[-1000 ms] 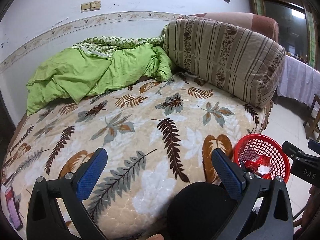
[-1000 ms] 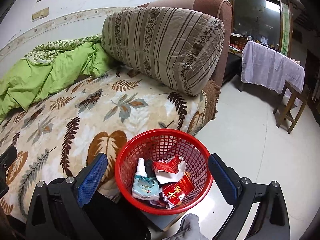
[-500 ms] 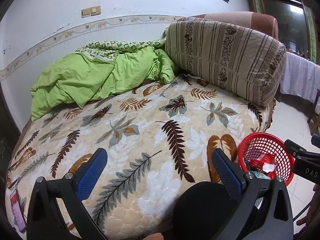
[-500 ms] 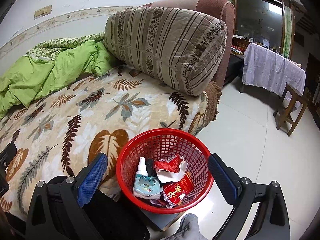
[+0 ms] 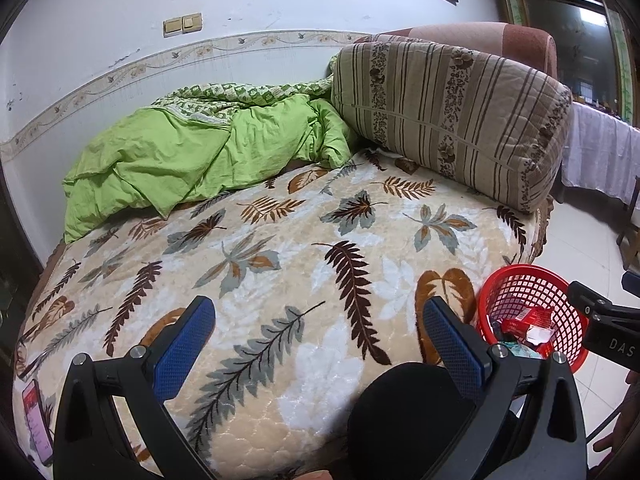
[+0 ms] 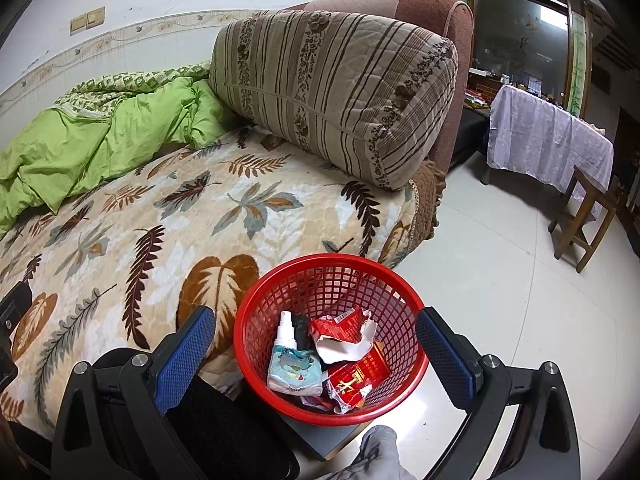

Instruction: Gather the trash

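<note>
The red basket (image 6: 330,344) already held wrappers (image 6: 352,356) and a bottle (image 6: 289,354); the bed (image 5: 280,280) looked clear; both the left gripper (image 5: 320,346) and right gripper (image 6: 316,350) were spread wide, empty.

"DAS" on right gripper (image 5: 612,340)

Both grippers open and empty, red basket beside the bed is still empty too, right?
Not quite. The red basket is not empty: the right wrist view shows a small spray bottle and torn red wrappers inside. The rest holds: left gripper and right gripper are both open and empty.
</note>
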{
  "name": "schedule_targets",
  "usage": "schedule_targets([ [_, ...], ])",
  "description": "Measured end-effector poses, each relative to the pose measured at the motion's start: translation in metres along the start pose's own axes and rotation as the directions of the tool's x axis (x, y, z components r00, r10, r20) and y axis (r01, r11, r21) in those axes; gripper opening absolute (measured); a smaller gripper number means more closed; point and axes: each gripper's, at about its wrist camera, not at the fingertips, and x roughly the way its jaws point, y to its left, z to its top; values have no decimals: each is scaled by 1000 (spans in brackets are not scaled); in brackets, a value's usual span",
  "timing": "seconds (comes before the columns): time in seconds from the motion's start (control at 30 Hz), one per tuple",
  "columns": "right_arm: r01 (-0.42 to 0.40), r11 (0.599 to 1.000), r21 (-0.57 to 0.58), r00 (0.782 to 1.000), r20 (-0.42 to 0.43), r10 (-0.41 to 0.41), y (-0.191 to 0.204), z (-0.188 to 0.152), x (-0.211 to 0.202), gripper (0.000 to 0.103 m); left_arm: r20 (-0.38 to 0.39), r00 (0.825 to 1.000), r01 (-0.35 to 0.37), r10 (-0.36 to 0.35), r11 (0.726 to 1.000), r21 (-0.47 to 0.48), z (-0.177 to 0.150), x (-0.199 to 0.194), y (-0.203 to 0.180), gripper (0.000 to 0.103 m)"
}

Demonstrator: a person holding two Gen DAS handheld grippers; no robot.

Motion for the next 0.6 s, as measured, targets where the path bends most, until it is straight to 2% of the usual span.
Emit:
schedule_targets([
  [0.13, -3, 1000, -2, 1000, -2, 3, 0, 0, 1, 101, -1, 1000, 14, -14, 1000, -10, 0, 0, 1, 103],
  [0.6, -5, 1000, -3, 1000, -7, 5, 1, -1, 2, 101, 13, 1000, -14, 14, 1000, 4, -1, -3, -3, 103],
])
